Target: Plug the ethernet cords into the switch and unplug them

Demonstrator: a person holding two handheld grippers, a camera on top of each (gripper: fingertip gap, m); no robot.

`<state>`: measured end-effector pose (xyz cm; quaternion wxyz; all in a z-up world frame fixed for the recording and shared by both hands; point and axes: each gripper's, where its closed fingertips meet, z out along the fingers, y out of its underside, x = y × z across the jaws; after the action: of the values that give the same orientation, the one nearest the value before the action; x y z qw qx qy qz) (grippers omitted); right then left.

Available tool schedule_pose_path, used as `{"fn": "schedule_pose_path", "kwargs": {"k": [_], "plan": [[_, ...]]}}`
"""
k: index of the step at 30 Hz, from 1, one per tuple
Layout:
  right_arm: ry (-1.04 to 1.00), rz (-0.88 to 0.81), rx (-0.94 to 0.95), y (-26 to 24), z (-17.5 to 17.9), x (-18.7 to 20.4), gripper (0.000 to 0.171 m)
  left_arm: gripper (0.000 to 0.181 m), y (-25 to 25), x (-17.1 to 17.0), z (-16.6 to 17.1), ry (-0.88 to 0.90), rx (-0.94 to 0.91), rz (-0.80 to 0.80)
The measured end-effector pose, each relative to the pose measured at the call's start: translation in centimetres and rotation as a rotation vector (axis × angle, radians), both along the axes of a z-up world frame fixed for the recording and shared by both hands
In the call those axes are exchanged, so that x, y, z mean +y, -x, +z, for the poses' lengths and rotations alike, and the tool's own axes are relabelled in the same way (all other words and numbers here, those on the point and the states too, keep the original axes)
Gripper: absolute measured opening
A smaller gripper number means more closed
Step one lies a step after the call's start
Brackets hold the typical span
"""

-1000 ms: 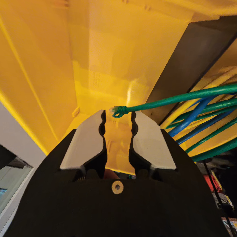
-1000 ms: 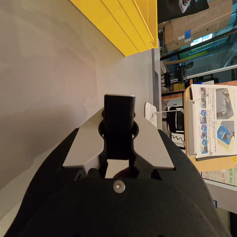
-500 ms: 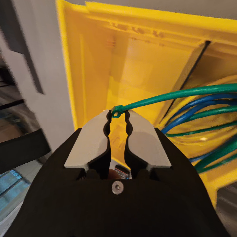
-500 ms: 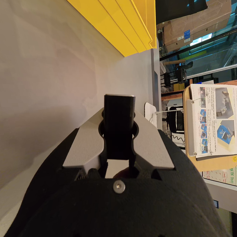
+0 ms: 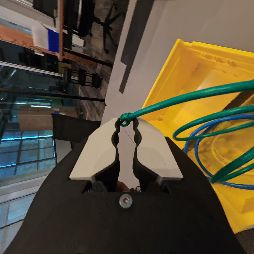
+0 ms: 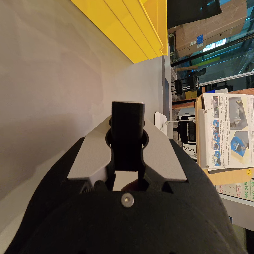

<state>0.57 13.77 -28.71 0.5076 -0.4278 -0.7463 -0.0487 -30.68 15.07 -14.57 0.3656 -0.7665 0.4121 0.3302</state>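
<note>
Pinching the green cord [image 5: 178,100] only by its plug boot at the very tips, my left gripper [image 5: 126,122] could lose it if the loops trailing into the yellow bin [image 5: 171,82] snag. My right gripper [image 6: 127,123] clamps the black switch [image 6: 127,123] above the surface [image 6: 55,96]; a twist there would spoil alignment.

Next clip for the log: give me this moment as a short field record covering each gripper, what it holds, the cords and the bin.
left gripper: shut on the boot end of a green ethernet cord, pinched at the fingertips
green ethernet cord: runs from the tips back into the yellow bin
blue ethernet cord: looped inside the yellow bin with more green loops
right gripper: shut on a black switch, standing up between the fingers
ports on the switch: not visible
surface: grey table, bin resting on it
plugged in: not yet
</note>
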Motion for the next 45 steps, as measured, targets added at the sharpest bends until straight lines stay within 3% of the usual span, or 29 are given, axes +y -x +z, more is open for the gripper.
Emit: {"fn": "schedule_pose_path", "kwargs": {"k": [9,13,19,23,28,32,38,43,45], "plan": [[-0.01,-0.008,0.009,-0.1,0.4,0.2,0.033,0.017,-1.1,-0.7,7.0,-0.188,0.047,0.001],[-0.004,-0.019,0.018,-0.2,0.6,0.5,0.033,0.016,-5.5,0.0,9.3,-0.24,0.121,-0.092],[-0.004,-0.025,0.019,-0.4,0.7,0.7,0.033,0.016,-13.9,3.9,9.0,-0.197,0.217,-0.284],[-0.004,-0.028,0.02,-0.7,0.8,0.8,0.033,0.016,-19.7,6.9,6.2,-0.109,0.308,-0.435],[0.009,-0.013,0.001,-0.7,0.0,0.7,0.033,0.016,-25.0,9.9,-0.6,0.059,0.468,-0.599],[0.035,-0.003,-0.036,-0.9,-1.0,0.5,0.033,0.015,-26.3,12.0,-6.4,0.171,0.588,-0.67],[0.075,0.005,-0.05,-1.3,-1.7,0.6,0.033,0.012,-28.0,13.7,-12.6,0.252,0.608,-0.727],[0.097,0.023,-0.076,-1.5,-2.4,0.3,0.033,0.067,-27.5,14.0,-15.3,0.409,0.462,-0.543],[0.101,0.031,-0.081,-1.5,-2.5,0.1,0.033,0.072,-27.7,14.5,-14.8,0.389,0.37,-0.513]]}}
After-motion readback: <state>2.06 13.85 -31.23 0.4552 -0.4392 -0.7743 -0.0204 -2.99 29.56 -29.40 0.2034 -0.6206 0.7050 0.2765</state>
